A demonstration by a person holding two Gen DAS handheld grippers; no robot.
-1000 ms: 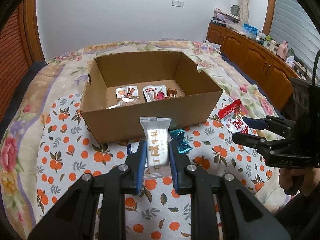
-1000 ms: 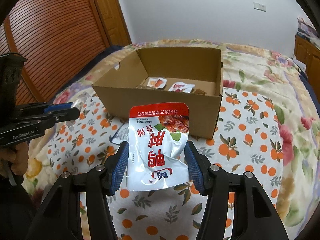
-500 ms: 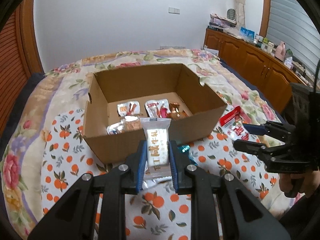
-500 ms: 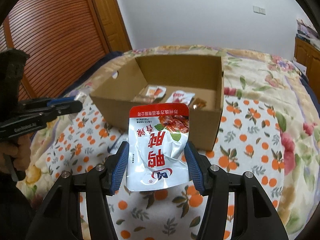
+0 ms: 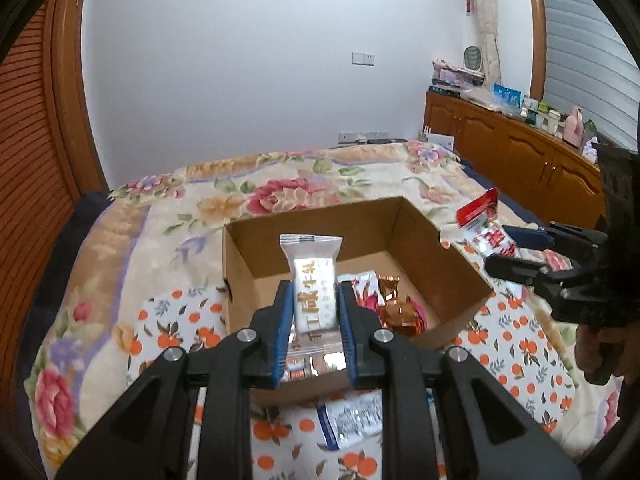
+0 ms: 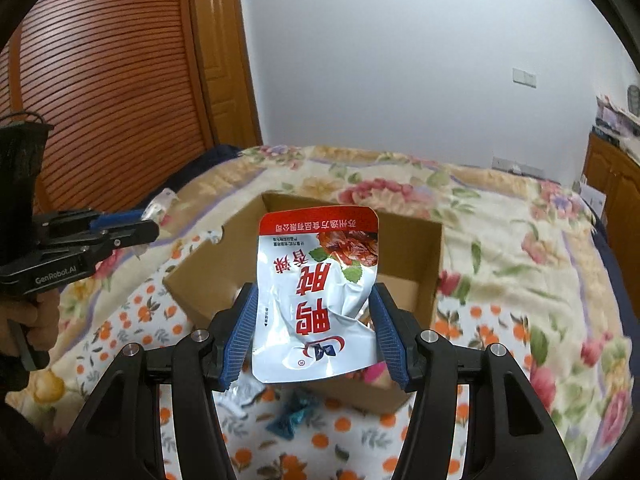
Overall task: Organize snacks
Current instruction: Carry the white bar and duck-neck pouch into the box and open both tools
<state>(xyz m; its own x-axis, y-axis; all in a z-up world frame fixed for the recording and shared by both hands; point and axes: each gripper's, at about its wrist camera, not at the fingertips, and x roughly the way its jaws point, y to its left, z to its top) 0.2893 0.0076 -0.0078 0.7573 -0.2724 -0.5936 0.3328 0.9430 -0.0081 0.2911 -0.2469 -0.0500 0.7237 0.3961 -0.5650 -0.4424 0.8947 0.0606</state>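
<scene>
My left gripper (image 5: 314, 312) has its fingers clamped on a white nougat packet (image 5: 313, 280), held above the open cardboard box (image 5: 460, 276) on the bed (image 5: 132, 248). My right gripper (image 6: 316, 334) grips a red-and-white duck snack pouch (image 6: 316, 300) over the box's near edge.

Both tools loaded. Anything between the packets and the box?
Nothing visible. The box is open-topped; the left tool holds the white bar over it, and the right tool holds its pouch near the rim.

brown cardboard box (image 5: 440, 276), red-and-silver pouch (image 6: 320, 300), orange-print floral quilt (image 5: 168, 320), blue-padded fingers (image 5: 282, 332).
</scene>
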